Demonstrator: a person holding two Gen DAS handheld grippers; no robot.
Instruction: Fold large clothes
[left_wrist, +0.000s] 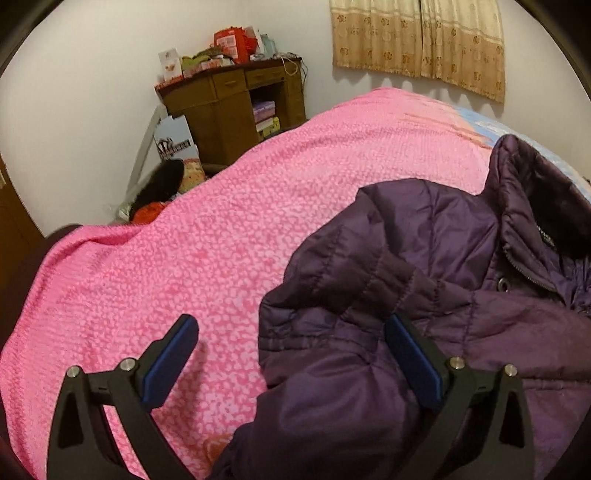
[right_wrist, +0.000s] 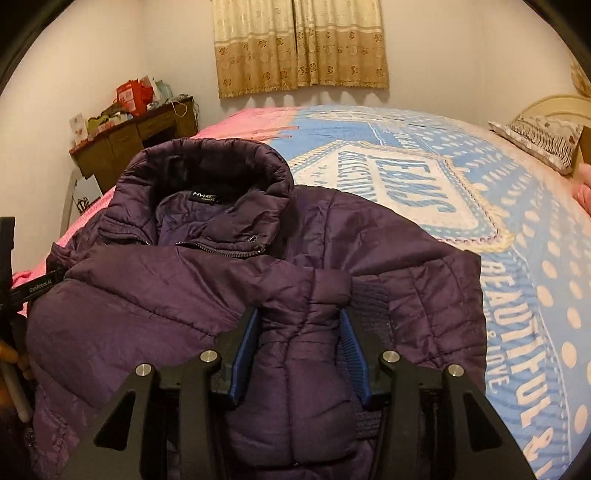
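Note:
A dark purple puffer jacket lies on the bed, collar away from me, zip partly open. It also shows in the left wrist view, at the right. My right gripper is shut on a bunched fold of the jacket's sleeve, held between the blue pads. My left gripper is open wide over the jacket's left edge: one finger is above the pink blanket, the other finger rests against the jacket. The left gripper's body shows at the left edge of the right wrist view.
The bed carries a pink blanket and a blue and white printed cover. A pillow lies at the far right. A wooden desk piled with boxes stands in the corner. Curtains hang on the far wall.

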